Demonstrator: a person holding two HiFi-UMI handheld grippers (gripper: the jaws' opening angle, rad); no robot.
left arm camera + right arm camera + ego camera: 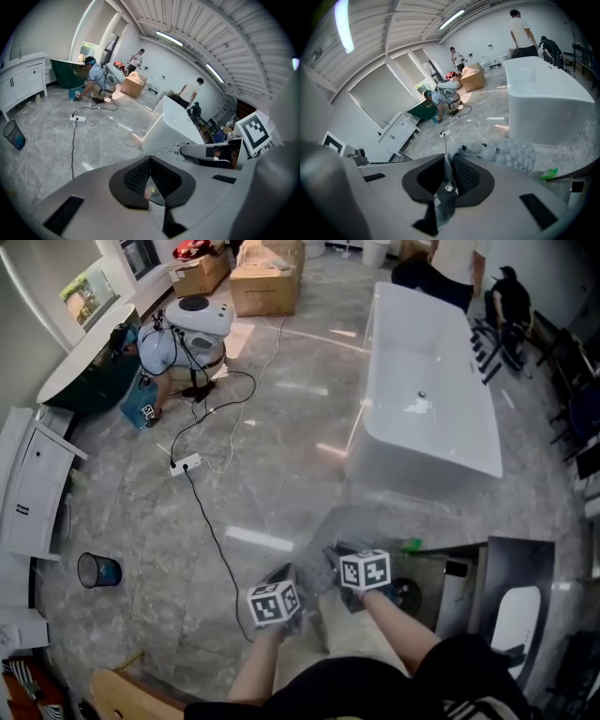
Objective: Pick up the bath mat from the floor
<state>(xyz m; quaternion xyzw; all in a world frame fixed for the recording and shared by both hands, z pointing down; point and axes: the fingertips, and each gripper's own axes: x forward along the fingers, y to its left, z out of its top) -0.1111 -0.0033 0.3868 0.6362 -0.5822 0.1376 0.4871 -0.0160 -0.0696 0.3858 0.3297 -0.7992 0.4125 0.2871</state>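
Near the bathtub (427, 381), right tongs (449, 163) grip bath mat (511, 152).

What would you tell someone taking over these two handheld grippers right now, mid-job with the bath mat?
Left gripper: shut, it seems, on a thin edge of the bath mat.
Right gripper: shut on a fold of the mat.
The mat is grey, bubbled, strung between both grippers, near the white bathtub.
Done: mat gripped and raised.
Left: its lower edge cannot be seen, so lift until it clears the floor.
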